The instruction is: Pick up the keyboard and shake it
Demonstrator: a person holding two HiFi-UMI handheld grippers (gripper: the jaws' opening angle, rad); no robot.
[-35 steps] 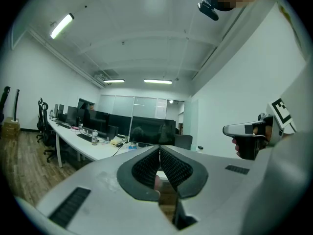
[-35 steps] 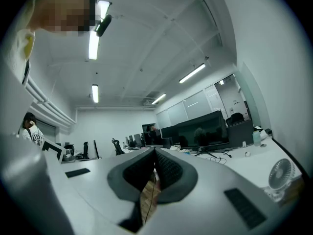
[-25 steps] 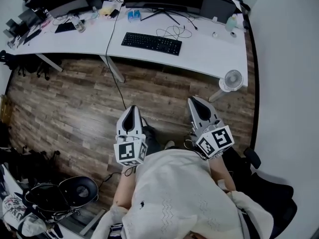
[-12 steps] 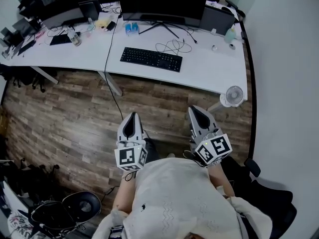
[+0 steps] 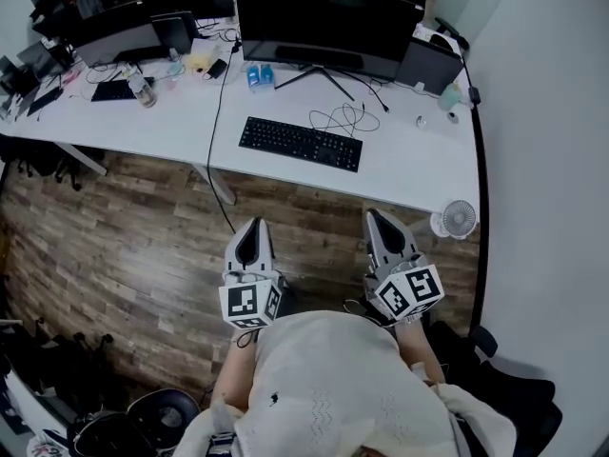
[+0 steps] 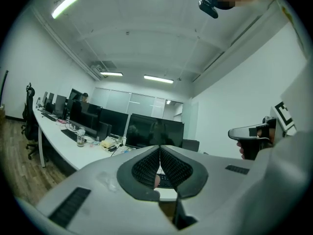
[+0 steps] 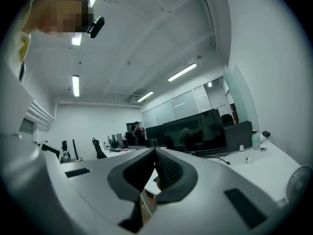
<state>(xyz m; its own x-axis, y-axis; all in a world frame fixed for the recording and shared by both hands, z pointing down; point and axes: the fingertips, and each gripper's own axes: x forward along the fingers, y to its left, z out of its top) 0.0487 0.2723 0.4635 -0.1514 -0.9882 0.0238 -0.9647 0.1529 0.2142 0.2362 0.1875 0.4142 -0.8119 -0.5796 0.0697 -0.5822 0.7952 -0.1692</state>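
A black keyboard (image 5: 300, 144) lies flat on the white desk (image 5: 409, 165), in front of a wide monitor. Both grippers are held close to the person's body over the wooden floor, well short of the desk edge. My left gripper (image 5: 251, 227) points at the desk with its jaws pressed together and nothing between them; the left gripper view shows the same shut jaws (image 6: 159, 149). My right gripper (image 5: 373, 217) stands beside it, also shut and empty (image 7: 154, 151). Neither gripper touches the keyboard.
A dark monitor (image 5: 328, 22) stands behind the keyboard, with a looped cable (image 5: 344, 117) between them. A small white fan (image 5: 458, 219) stands at the desk's right corner. A desk leg (image 5: 221, 184) and hanging cable lie ahead left. A wall (image 5: 552, 160) runs along the right.
The person has stepped toward the desk: keyboard and desk edge sit lower and nearer in the head view. Both grippers stay shut and held in front of the body.
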